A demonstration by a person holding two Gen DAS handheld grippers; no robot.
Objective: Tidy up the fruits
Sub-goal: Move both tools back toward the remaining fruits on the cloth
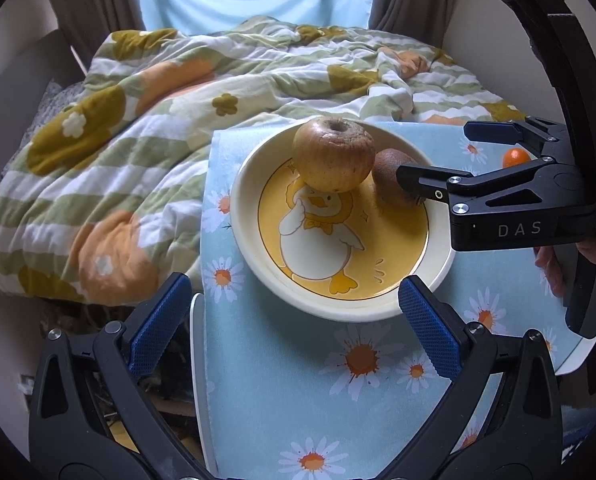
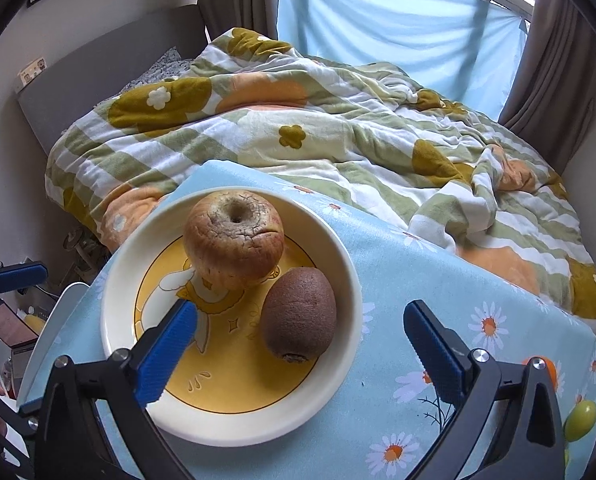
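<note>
right gripper (image 2: 299, 346): fingers spread wide, nothing between the pads. the kiwi (image 2: 299, 314) lies just ahead of the gap, resting free in the plate (image 2: 226, 420). left gripper (image 1: 294, 328): fingers also wide apart and empty, poised over the near rim of the plate.

progress, as judged from the layout: two fruits are in the plate. the kiwi sits on the right side, and the apple (image 2: 234, 240) sits behind it, toward the far rim; the two appear to touch or nearly touch. still outside the plate: a small orange fruit (image 2: 549, 368) on the daisy tablecloth (image 2: 437, 280) to the right, partly hidden behind the right gripper's finger, and a green fruit (image 2: 581, 420) near the table's right edge. these two likely remain to be moved.

pose: both grippers angle steeply downward toward the plate. in the left wrist view the right gripper enters from the right, its tip just beside the kiwi. beyond the table lies a bed with a flowered quilt (image 2: 337, 132).
</note>
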